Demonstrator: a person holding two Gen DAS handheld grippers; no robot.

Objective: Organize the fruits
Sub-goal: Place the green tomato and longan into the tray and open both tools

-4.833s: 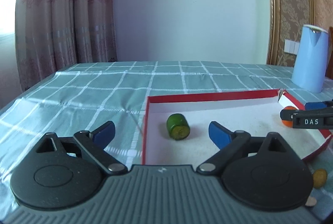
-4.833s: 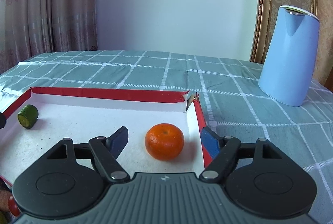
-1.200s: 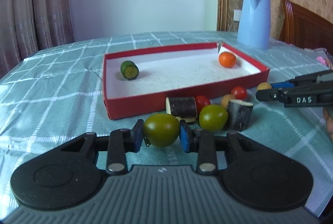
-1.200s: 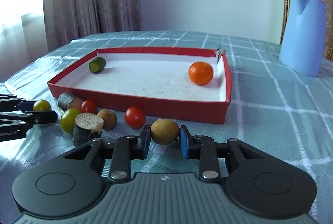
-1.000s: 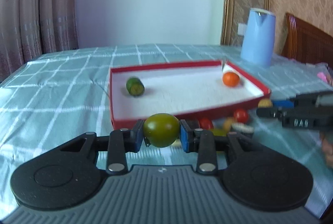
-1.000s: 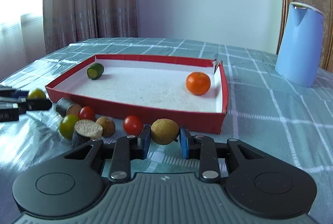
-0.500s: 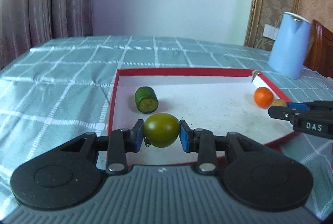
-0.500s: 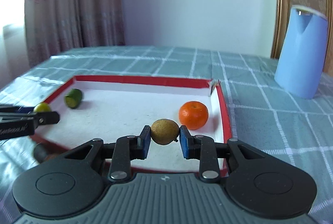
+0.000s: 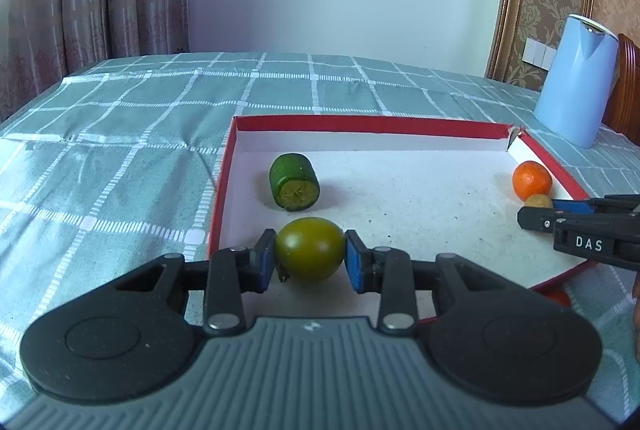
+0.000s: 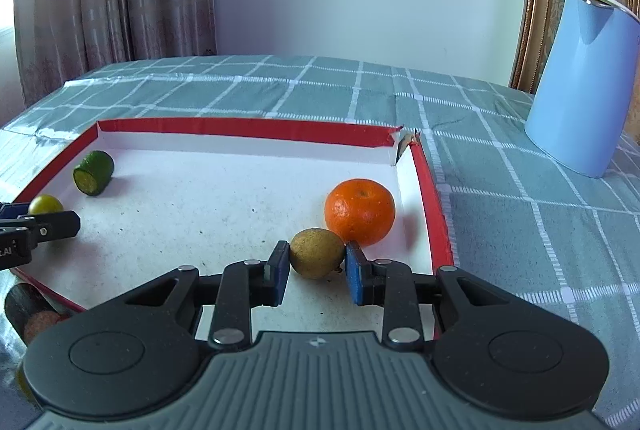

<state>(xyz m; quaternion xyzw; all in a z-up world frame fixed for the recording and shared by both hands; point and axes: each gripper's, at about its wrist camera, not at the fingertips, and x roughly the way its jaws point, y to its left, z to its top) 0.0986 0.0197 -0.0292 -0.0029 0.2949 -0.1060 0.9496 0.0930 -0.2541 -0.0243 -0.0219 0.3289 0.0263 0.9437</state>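
A green tomato (image 9: 310, 249) is clamped by the left gripper (image 9: 310, 262) at frame centre, over the red tray (image 9: 360, 123). A brown fruit (image 10: 317, 252) is pinched by the right gripper (image 10: 317, 266) beside the orange (image 10: 359, 211), probably for grouping inside.

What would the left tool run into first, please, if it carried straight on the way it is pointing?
Probably the cut green piece in the red tray, just beyond the green tomato the left tool holds. Depth is hard to judge; it might pass slightly right.
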